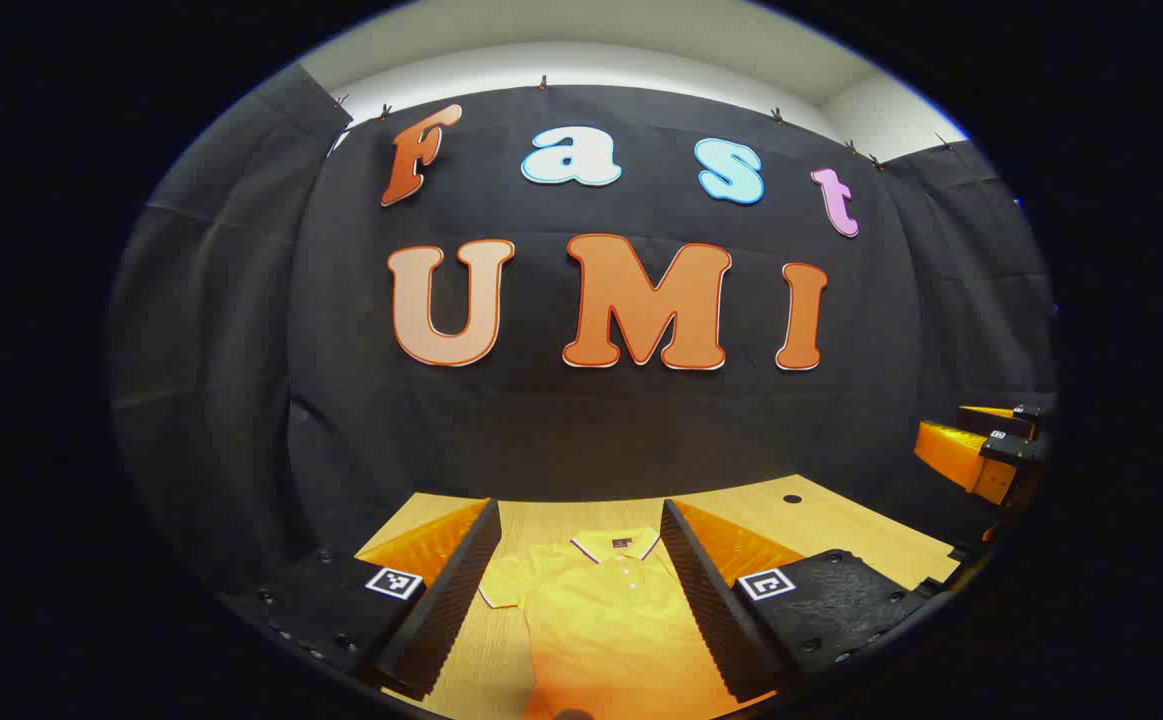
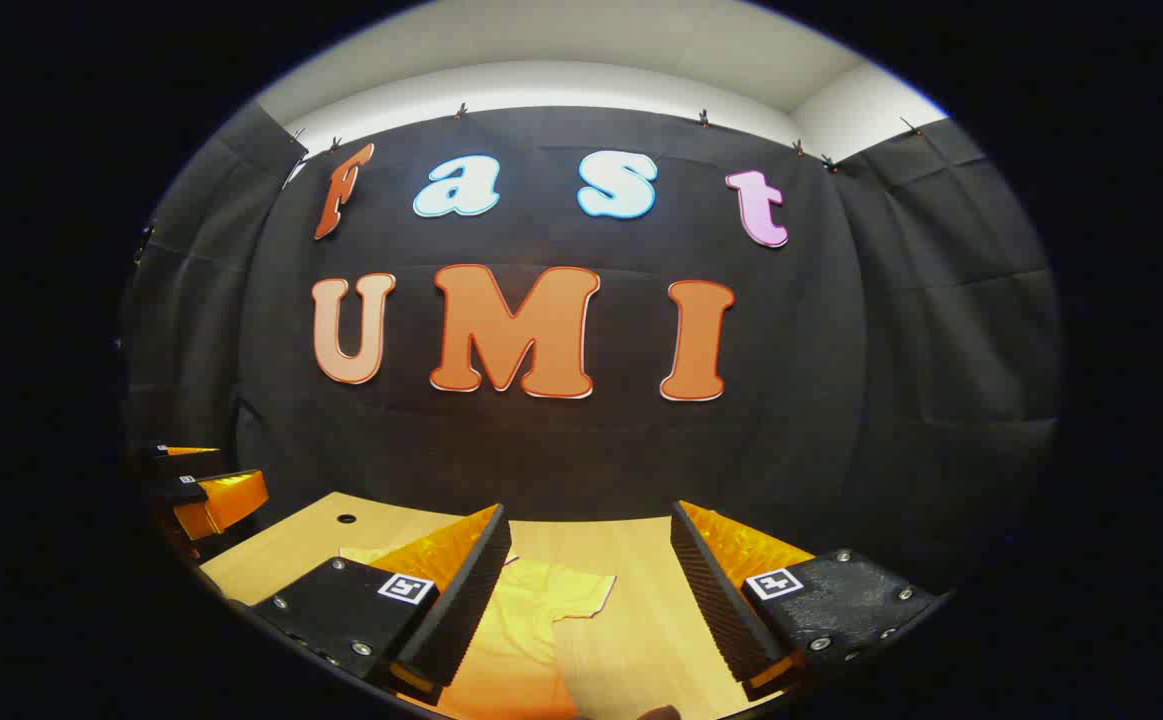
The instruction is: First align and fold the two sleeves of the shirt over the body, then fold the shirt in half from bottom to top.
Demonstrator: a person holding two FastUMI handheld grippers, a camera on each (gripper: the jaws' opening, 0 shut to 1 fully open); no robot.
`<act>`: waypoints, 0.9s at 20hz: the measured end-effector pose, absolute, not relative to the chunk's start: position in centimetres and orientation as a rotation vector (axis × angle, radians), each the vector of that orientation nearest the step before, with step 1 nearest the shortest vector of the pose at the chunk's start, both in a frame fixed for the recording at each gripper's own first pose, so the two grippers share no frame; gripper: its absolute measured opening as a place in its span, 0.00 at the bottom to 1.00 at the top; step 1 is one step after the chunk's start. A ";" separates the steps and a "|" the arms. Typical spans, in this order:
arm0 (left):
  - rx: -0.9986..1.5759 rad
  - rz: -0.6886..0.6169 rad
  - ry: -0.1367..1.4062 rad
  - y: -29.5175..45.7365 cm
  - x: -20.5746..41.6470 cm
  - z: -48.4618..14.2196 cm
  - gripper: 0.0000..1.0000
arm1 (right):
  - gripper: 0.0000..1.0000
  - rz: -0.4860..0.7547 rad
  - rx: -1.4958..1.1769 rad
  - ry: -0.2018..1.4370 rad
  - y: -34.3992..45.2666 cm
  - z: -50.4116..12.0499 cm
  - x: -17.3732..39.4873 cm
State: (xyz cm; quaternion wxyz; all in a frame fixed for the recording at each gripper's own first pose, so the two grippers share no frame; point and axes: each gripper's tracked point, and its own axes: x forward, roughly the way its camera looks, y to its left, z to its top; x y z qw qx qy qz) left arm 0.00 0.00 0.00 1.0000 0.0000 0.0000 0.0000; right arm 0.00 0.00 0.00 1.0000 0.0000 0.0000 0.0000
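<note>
While the shirt (image 1: 606,610) lies flat on the worktop (image 1: 841,525), both the left claw (image 1: 581,600) and right claw (image 2: 591,600) are held apart, empty; a sleeve (image 2: 581,590) pinched too shallowly could be dropped mid-fold.

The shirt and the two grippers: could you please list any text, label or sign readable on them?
On the shirt: a small neck label, too small to read.
On the left gripper: two square black-and-white marker tags, patterns, no words.
On the right gripper: two like tags, no words.
Nothing readable.
</note>
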 end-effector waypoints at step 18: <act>-0.003 0.026 -0.001 1.8 0.6 -0.5 0.99 | 0.98 0.070 0.013 0.090 2.8 -3.7 1.9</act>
